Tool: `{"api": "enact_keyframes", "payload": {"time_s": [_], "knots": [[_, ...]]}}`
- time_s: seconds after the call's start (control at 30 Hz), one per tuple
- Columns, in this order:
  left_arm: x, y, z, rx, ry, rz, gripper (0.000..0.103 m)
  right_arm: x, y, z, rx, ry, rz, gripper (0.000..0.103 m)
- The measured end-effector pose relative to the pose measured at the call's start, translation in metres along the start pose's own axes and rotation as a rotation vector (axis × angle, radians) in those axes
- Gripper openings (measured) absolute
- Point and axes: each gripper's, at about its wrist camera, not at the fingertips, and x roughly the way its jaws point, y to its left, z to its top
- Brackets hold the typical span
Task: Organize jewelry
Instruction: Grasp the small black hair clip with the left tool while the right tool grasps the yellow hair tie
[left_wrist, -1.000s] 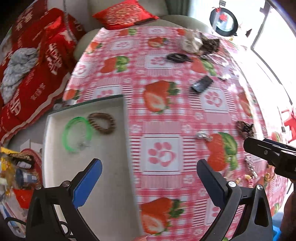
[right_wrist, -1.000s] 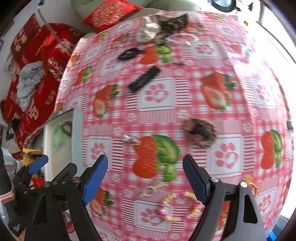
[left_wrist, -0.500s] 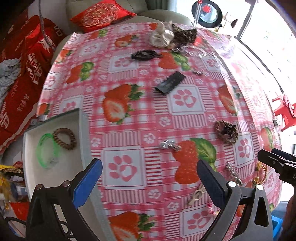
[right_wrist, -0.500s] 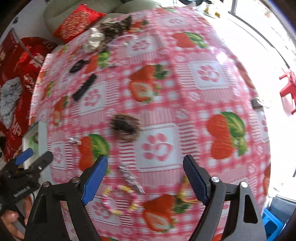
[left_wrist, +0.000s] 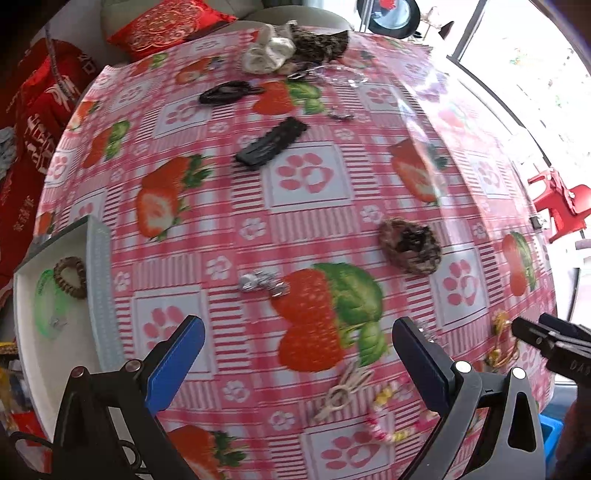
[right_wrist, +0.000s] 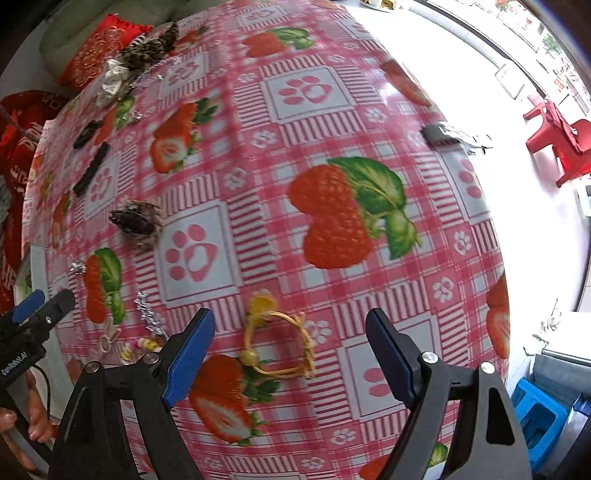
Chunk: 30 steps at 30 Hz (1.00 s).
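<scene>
A white tray at the table's left edge holds a green bangle and a brown coil hair tie. My left gripper is open and empty above the strawberry tablecloth, near a silver clip and a beige clip. My right gripper is open and empty, its jaws either side of a yellow bracelet lying on the cloth. A brown scrunchie and a beaded bracelet lie close by.
A black hair clip, a black hair tie, a white scrunchie and a leopard scrunchie lie farther back. Red cushions sit behind the table. A red chair stands on the floor to the right.
Both grippers have swung right across the table. The tray has slid to the left edge of the left view. The yellow bracelet has come between the right gripper's jaws.
</scene>
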Motion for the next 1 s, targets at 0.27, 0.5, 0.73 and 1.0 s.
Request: {"api": "enact_keyframes", "payload": {"time_s": [0.27, 0.5, 0.73, 1.0], "knots": [[0.010, -0.031, 0.017, 0.027, -0.003, -0.037, 0.096, 0.007, -0.007, -0.004, -0.004, 0.004, 0.008, 0.086], [0.021, -0.050, 0.032, 0.046, -0.007, -0.072, 0.078, 0.006, -0.015, -0.012, -0.010, 0.000, 0.001, 0.084], [0.034, -0.069, 0.046, 0.081, -0.005, -0.097, 0.052, 0.017, -0.016, -0.019, -0.053, 0.008, -0.045, 0.062], [0.041, -0.081, 0.049, 0.119, -0.006, -0.104, 0.033, 0.019, -0.001, -0.023, -0.134, -0.022, -0.093, 0.051]]}}
